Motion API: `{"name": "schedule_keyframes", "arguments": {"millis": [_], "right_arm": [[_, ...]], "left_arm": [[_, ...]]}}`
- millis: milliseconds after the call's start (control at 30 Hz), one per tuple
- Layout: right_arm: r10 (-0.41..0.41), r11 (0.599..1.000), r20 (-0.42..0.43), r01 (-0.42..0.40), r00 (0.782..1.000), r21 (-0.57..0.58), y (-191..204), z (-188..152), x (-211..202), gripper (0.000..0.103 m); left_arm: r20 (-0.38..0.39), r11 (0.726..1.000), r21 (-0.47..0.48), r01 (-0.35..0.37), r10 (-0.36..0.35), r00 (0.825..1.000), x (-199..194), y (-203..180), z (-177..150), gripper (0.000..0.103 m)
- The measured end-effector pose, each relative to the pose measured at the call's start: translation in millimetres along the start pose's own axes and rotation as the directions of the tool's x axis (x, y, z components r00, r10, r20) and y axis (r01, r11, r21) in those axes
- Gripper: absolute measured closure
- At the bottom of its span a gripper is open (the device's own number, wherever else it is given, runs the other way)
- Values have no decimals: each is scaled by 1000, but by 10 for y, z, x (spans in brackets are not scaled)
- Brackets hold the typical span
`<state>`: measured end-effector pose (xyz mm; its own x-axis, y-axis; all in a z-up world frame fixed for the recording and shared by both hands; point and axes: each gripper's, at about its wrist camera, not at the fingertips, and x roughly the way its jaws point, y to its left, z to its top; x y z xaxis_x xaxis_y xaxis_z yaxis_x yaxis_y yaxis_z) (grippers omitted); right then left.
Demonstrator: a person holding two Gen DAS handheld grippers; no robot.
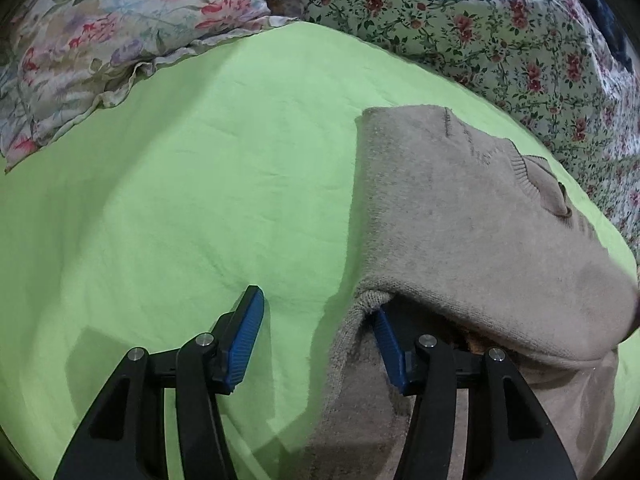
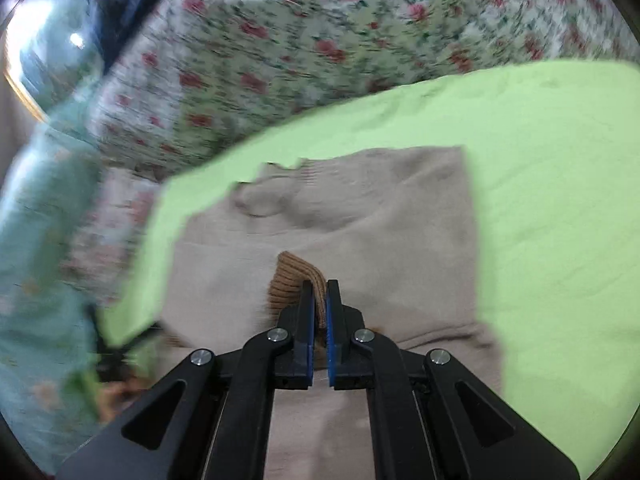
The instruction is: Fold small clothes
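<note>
Green sheet (image 1: 180, 184) spread flat; floral pillow (image 1: 104, 36) at its far edge; rose-print bedcover (image 1: 480, 28) alongside.

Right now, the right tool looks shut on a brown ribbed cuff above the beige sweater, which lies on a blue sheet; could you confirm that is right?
Not quite: the sheet is light green, not blue, as the right wrist view shows. The rest holds: the right tool is shut on the brown ribbed cuff above the beige sweater.
</note>
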<state>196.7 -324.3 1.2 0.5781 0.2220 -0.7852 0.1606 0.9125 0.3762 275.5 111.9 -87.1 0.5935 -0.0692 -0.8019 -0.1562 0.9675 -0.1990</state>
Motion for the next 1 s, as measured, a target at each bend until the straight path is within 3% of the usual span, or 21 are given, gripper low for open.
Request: {"name": "schedule_keyframes", "arguments": {"millis": [100,167,233,333,433,467,567,633,700,767,900,1000], "right_arm": [[-77,994,-99,84,992,69,-210,-11,407,95],[-150,983,-113,161,982,93,-302,-82,510,94],[-126,984,-47,131,991,118,-280,-166,388,94],[-77,996,19,75,997,54,-99,-246,259,94],[8,1000,-32,-7,999,23,-46,-309,376,74],[-12,1000,-51,13,999,20,-69,-299,425,67],[-154,983,-41,157,987,95,-305,-315,382,67],[-129,975,12,125,992,182,-441,-342,142,67],[-142,974,49,131,989,184,-447,-396,-73,67],[-101,981,76,86,992,176,-409,-508,-328,62],[39,996,79,-46,996,81,-161,-934,-714,46],[73,996,50,-75,996,39,-16,-1289,-793,40]], "left_arm": [[-9,1000,-11,8,-9,1000,1,27,10,47],[-18,1000,-11,17,-17,1000,-29,56,10,47],[-28,1000,0,21,-21,999,-73,84,-13,47],[-35,1000,9,3,-3,999,-117,114,-74,46],[-36,1000,19,-10,11,999,-168,126,-142,46],[-38,1000,23,-13,14,999,-191,134,-165,46],[-55,1000,30,-10,11,998,-324,190,-255,46],[-67,999,37,-8,11,998,-460,227,-345,46],[-76,999,51,-1,5,997,-626,241,-479,46],[-81,998,70,5,1,997,-759,226,-602,44],[-99,994,101,41,-31,995,-1112,126,-972,36],[-144,988,122,90,-72,987,-1260,-42,-1189,29]]}}
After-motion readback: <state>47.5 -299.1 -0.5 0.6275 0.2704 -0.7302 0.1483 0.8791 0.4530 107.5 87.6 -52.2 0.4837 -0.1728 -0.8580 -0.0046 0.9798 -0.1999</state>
